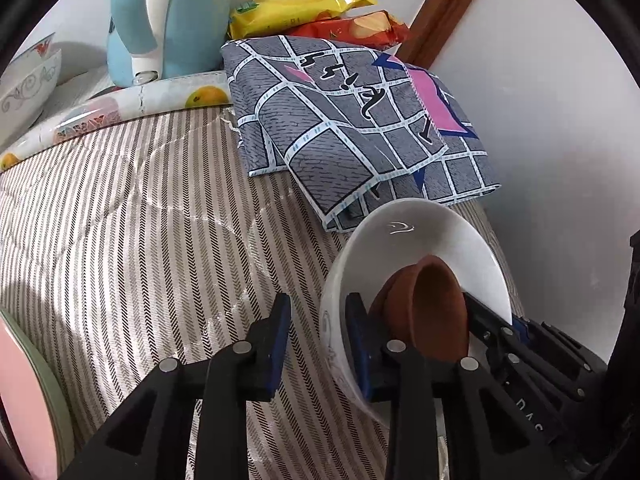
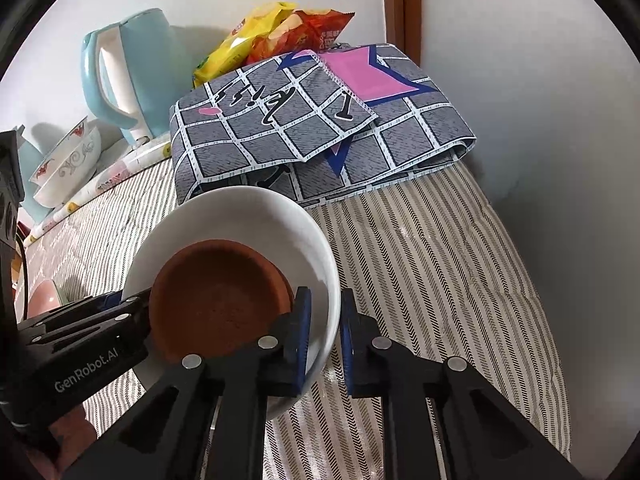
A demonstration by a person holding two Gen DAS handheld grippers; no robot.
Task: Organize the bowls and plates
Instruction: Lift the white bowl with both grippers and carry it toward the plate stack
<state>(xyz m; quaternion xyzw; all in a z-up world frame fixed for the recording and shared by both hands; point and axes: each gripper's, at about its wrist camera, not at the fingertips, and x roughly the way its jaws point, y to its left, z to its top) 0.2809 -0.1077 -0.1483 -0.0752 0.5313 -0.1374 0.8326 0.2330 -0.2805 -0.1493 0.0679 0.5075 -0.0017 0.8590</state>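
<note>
We see the white bowl (image 2: 256,216) tilted on the striped cloth (image 2: 432,264), with a brown clay dish (image 2: 216,300) lying inside it. The right gripper (image 2: 324,336) straddles the near rim of the bowl: one blue-padded finger sits inside the bowl beside the clay dish, the other outside, and the jaws pinch the bowl wall between them. The left gripper (image 1: 318,344) straddles the opposite rim the same way, one finger inside the bowl against the clay dish and one outside over the cloth; from its own view a gap shows between the outer pad and the wall, so we cannot tell whether it grips. On its black body, seen left of the right jaws, we read "GenRobot.AI". Beyond both jaws lies a folded grey checked cloth (image 2: 320,128) with black lettering we cannot read, then yellow and red snack packets (image 2: 272,36), a light blue kettle (image 2: 120,68) and a patterned bowl (image 2: 68,164).
</note>
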